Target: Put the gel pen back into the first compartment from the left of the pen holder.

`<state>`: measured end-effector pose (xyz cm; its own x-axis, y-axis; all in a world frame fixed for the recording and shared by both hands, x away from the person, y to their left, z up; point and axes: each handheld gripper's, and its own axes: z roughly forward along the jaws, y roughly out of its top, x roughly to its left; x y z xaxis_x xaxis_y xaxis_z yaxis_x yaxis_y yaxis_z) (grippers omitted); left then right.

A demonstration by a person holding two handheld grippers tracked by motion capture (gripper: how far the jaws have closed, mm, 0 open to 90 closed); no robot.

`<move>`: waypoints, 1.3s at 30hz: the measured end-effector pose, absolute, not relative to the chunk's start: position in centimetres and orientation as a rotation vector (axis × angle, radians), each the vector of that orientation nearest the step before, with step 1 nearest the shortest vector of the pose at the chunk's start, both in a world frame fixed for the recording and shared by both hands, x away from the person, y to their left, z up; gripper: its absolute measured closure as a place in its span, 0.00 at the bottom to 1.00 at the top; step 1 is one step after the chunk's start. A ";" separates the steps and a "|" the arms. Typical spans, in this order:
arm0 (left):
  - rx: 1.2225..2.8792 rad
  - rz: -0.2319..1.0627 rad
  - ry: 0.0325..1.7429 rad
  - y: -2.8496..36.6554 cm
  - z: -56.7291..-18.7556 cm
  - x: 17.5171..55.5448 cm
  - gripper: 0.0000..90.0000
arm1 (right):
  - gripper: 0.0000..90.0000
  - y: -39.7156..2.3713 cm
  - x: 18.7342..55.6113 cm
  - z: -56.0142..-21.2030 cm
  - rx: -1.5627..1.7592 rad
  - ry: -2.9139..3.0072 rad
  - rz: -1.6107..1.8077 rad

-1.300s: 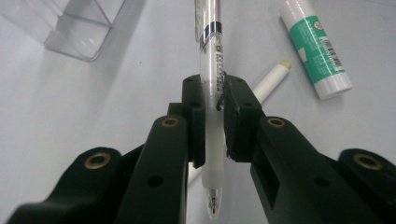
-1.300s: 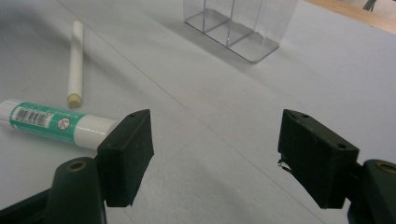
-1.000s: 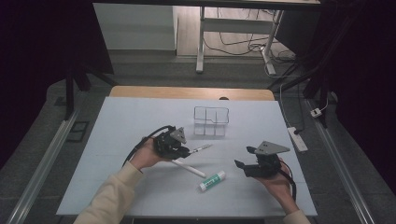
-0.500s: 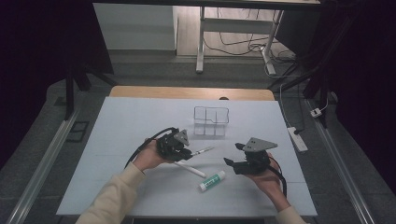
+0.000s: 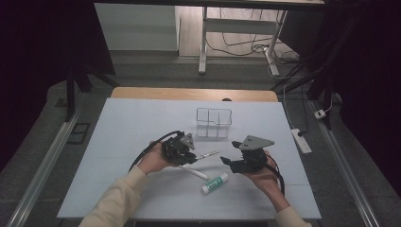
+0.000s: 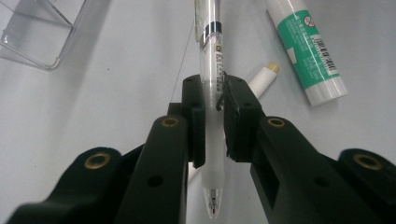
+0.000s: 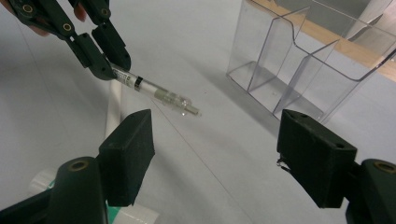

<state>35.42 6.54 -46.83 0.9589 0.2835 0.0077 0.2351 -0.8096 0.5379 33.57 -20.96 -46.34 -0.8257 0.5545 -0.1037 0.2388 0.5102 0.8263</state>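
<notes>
Table [image 5: 142, 123]: pale sheet across it, clear divided organizer [image 5: 213, 123] toward the far edge, empty as far as I can see. Near the person: green-labelled glue stick [image 5: 214, 183] flat on the sheet, and a white marker [image 5: 194, 172] lying beside it, just under the left tool.

Left gripper [image 5: 189, 155]: jaws pinched on a clear-barrelled pen [image 6: 211, 93]. The left gripper view has the barrel clamped between both pads, writing tip pointing back toward the camera and the clip end sticking out forward. Pen is off the sheet, roughly level, clip end toward the organizer. That hand has barely shifted over the last second.

Right gripper [image 5: 231, 161]: jaws spread wide, nothing between them. Since a second ago it has slid across from the right edge toward the middle, and now sits just beside the pen's free end, above the glue stick. The right gripper view looks straight at the pen tip and the organizer behind.

Reading: looks like a handover or two-handed steadying before the pen goes into a compartment. Not started yet, with no contact between right jaws and pen.
</notes>
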 end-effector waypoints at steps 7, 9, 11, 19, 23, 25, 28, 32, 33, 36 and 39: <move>2.560 0.114 0.363 6.3 -47.0 35.5 0.88 | 0.30 -20.5 33.7 -46.4 0.642 2.413 1.220; 2.564 0.112 0.364 6.2 -47.1 35.5 0.88 | 0.30 -20.3 33.7 -46.4 0.642 2.420 1.213; 2.568 0.116 0.363 6.2 -47.1 35.4 0.88 | 0.30 -20.1 33.7 -46.5 0.635 2.426 1.210; 2.593 0.126 0.349 5.3 -47.2 35.1 0.88 | 0.32 -18.8 33.5 -46.2 0.566 2.469 1.177; 2.607 0.141 0.342 4.8 -47.1 34.8 0.88 | 0.35 -18.0 33.4 -46.3 0.514 2.495 1.146; 2.607 0.139 0.335 4.7 -47.1 34.7 0.88 | 0.36 -17.7 33.4 -46.4 0.492 2.510 1.135; 2.608 0.133 0.330 4.5 -47.1 34.6 0.88 | 0.38 -17.1 33.3 -46.7 0.459 2.531 1.103; 2.609 0.121 0.317 4.4 -47.1 34.5 0.88 | 0.42 -16.5 33.2 -47.1 0.396 2.565 1.045; 2.612 0.121 0.312 4.4 -47.1 34.4 0.88 | 0.43 -16.4 33.1 -47.2 0.387 2.572 1.029; 2.611 0.110 0.299 4.2 -46.9 34.2 0.88 | 0.47 -16.2 33.0 -47.5 0.353 2.591 0.995; 2.604 0.100 0.288 4.1 -46.9 34.2 0.88 | 0.50 -16.0 32.9 -47.7 0.316 2.605 0.943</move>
